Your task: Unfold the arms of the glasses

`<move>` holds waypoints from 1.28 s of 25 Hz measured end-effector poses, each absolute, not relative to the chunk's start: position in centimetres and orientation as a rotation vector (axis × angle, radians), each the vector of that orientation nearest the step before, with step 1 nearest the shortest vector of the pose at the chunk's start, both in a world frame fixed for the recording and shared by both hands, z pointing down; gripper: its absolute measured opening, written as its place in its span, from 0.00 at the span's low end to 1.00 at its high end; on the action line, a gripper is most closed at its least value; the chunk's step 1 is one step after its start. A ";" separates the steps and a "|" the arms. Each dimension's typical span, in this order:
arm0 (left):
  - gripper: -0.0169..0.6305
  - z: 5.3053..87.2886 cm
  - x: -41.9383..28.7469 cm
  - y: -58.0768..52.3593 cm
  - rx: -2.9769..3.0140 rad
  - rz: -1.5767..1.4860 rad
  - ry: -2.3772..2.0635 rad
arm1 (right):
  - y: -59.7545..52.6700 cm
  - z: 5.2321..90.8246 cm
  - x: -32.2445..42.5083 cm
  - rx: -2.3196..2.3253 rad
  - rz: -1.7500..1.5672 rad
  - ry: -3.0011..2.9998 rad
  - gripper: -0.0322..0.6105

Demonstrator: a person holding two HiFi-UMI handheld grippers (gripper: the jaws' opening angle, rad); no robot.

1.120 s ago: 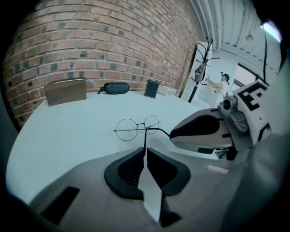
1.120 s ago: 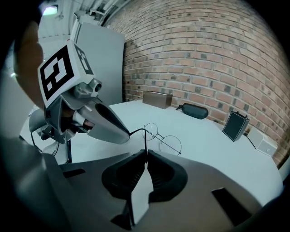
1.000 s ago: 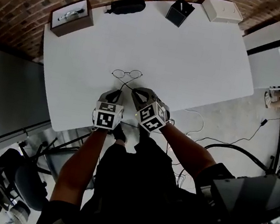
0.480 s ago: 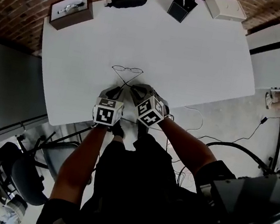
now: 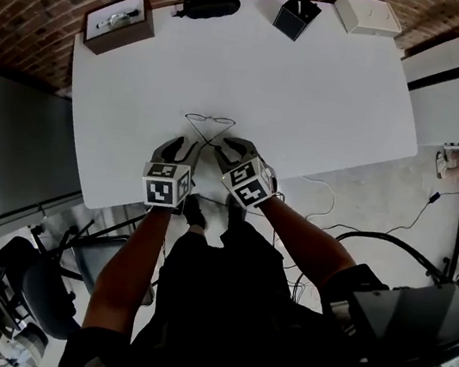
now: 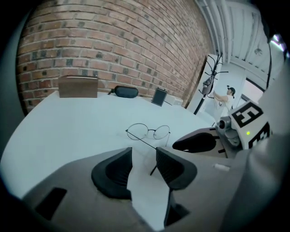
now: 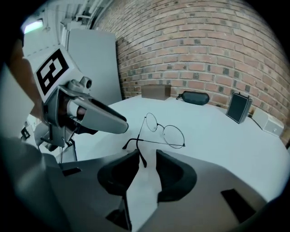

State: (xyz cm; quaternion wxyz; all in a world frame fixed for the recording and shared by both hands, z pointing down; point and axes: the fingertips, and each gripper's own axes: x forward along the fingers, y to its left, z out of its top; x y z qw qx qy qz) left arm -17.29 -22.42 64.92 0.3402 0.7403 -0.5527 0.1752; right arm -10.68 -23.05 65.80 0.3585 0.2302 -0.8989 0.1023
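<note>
Thin round wire glasses [image 5: 210, 119] lie on the white table [image 5: 315, 88], lenses away from me, their two arms stretched back toward the grippers and crossing each other. My left gripper [image 5: 185, 146] is opening wide. One arm's tip lies between its jaws [image 6: 144, 156], near the right pad [image 6: 170, 165], with no pad pressing on it. My right gripper [image 5: 222, 147] is opening too. The other arm's curved tip hangs in the gap between its jaws [image 7: 147, 158], free of both pads. The glasses [image 7: 165, 131] sit just ahead of both.
Along the far edge stand a brown box [image 5: 119, 23], a black glasses case [image 5: 209, 5], a black square holder [image 5: 295, 17] and a white box [image 5: 367, 16]. The table's near edge runs just under the grippers. A brick wall lies behind.
Both grippers' jaws have spread apart and let go of the arm tips. The left gripper has shifted a little to the left. The glasses stay in place.
</note>
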 end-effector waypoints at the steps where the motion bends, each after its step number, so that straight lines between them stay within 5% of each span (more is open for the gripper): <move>1: 0.27 64.7 -17.8 -22.8 1.913 0.441 -1.455 | -23.6 65.4 -10.5 0.648 0.298 -2.314 0.18; 17: 0.27 64.9 -17.2 -26.5 1.887 0.471 -1.459 | -26.7 63.8 -10.7 1.098 0.753 -2.180 0.28; 32: 0.27 66.0 -18.2 -26.7 1.899 0.569 -1.438 | -26.7 65.3 -10.6 1.040 0.753 -2.155 0.31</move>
